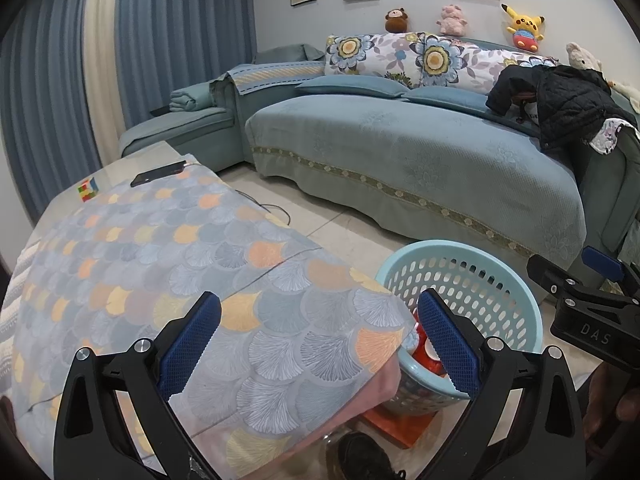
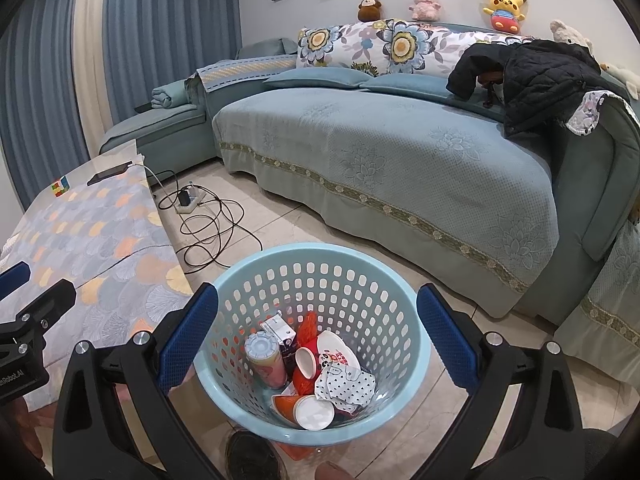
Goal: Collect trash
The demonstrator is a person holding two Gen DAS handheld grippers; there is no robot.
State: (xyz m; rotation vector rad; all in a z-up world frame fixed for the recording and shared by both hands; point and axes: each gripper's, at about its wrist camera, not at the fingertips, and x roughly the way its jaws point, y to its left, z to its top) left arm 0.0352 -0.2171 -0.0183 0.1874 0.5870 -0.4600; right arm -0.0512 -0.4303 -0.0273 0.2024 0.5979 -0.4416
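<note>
A light blue perforated basket (image 2: 320, 256) stands on the floor beside the table and holds trash: red and white paper cups (image 2: 308, 364), a can (image 2: 266, 360), a small carton (image 2: 280, 330) and a dotted wrapper (image 2: 346, 386). My right gripper (image 2: 316, 340) is open and empty, directly above the basket. My left gripper (image 1: 318, 344) is open and empty over the table corner, with the basket (image 1: 460, 256) just to its right. The right gripper's body (image 1: 588, 308) shows at the right edge of the left wrist view.
A table with a scale-pattern cloth (image 1: 168, 248) holds a phone (image 1: 158, 174) and a puzzle cube (image 1: 88, 190). A blue sofa (image 2: 380, 152) with a black jacket (image 2: 532, 76) stands behind. Cables and a power strip (image 2: 188, 204) lie on the floor. A shoe (image 2: 248, 456) is near the basket.
</note>
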